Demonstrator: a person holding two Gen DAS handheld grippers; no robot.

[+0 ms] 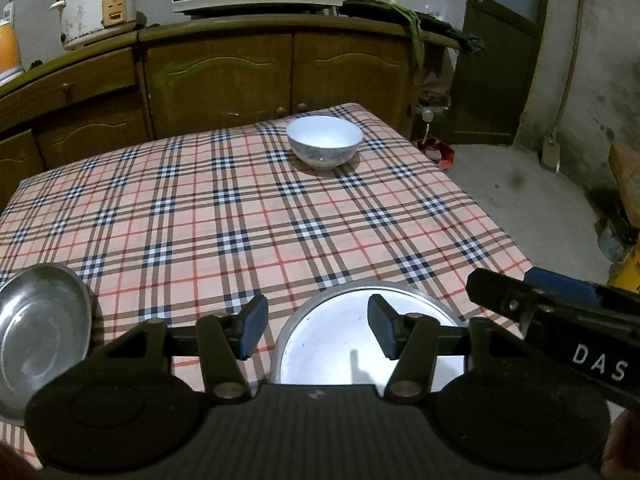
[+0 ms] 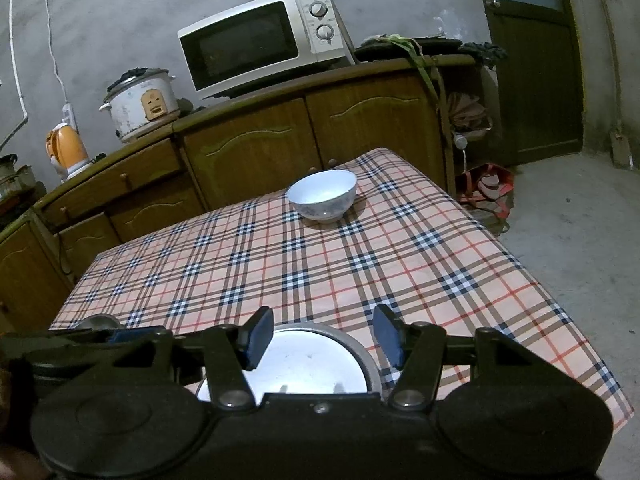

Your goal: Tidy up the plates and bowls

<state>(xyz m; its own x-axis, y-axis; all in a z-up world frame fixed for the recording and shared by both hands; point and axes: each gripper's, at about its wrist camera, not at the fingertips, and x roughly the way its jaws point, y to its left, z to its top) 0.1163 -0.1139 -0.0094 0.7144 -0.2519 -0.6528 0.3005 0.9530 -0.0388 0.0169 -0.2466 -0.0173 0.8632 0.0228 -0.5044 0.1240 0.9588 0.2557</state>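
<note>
- While both hover at the near edge, the left tool and right tool stand spread wide, holding nothing, probably ready to pick.
- Just beneath them lies a metal plate; a second metal dish sits near left.
- Far across the checked surface, well apart, stands the white bowl, likely awaiting stacking.

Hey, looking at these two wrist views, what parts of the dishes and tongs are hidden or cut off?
- Metal plate: near half hidden by the left tongs' body, left wrist view; likewise under the right tongs, right wrist view.
- Steel dish: cut off by the left edge and the tongs' body, left wrist view; a sliver in the right.
- White bowl: pattern too small to read.
</note>
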